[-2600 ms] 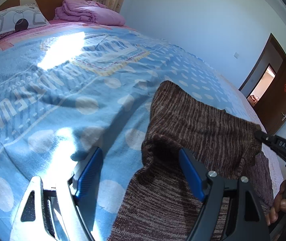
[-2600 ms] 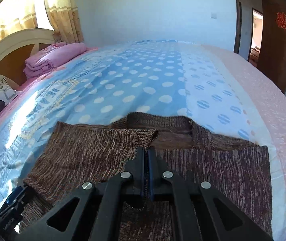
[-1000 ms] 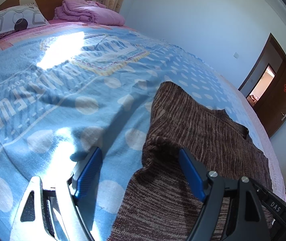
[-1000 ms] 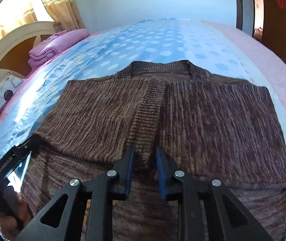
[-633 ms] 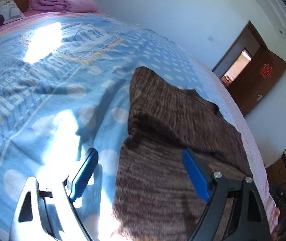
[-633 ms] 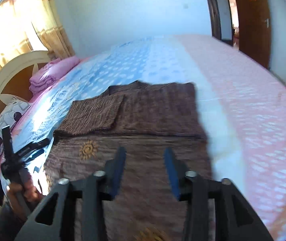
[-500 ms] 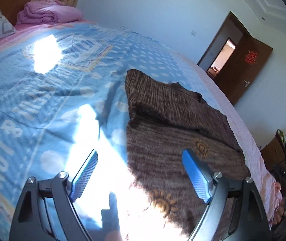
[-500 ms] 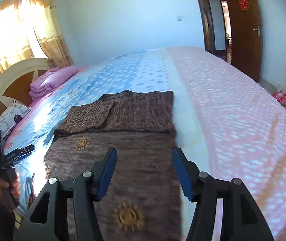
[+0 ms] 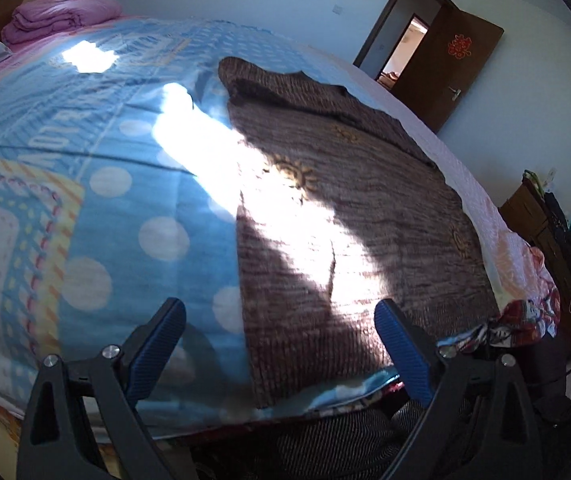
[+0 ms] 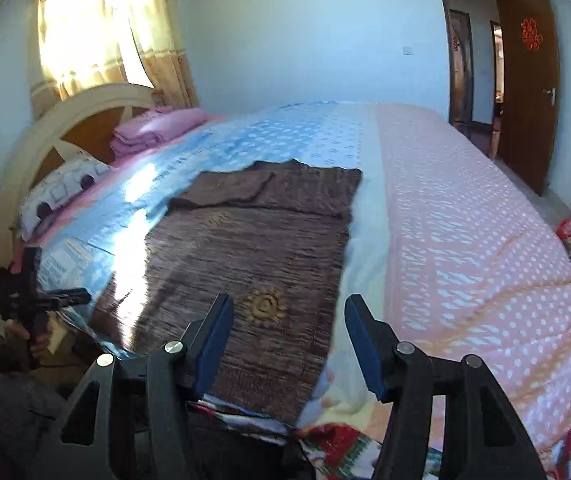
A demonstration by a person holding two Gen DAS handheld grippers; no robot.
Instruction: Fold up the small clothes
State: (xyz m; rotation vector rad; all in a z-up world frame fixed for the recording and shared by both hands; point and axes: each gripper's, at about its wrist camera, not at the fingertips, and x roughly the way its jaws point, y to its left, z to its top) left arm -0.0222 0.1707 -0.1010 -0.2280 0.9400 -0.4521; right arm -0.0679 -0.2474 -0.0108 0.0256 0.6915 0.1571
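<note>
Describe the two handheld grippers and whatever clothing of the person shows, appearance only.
Both the left gripper and the right gripper are matte black, with triangular cut-out frames, silver round screw heads at the joints, and two fingers faced with ribbed blue pads. From the right wrist view, the left gripper is a black pistol-style handle. The person wears a dark sleeve and grey herringbone fabric.

Polka-dot bedspread (image 10: 465, 240), pink folded blanket (image 10: 157, 128), possibly a pillow (image 10: 65, 188), brown door (image 10: 529, 80)

Bed (image 10: 465, 240) mostly free: pink side right of sweater (image 10: 253, 248) clear. Folded pink blanket (image 10: 157, 128) and pillow (image 10: 65, 188) crowd headboard (image 10: 85, 116) end only.
</note>
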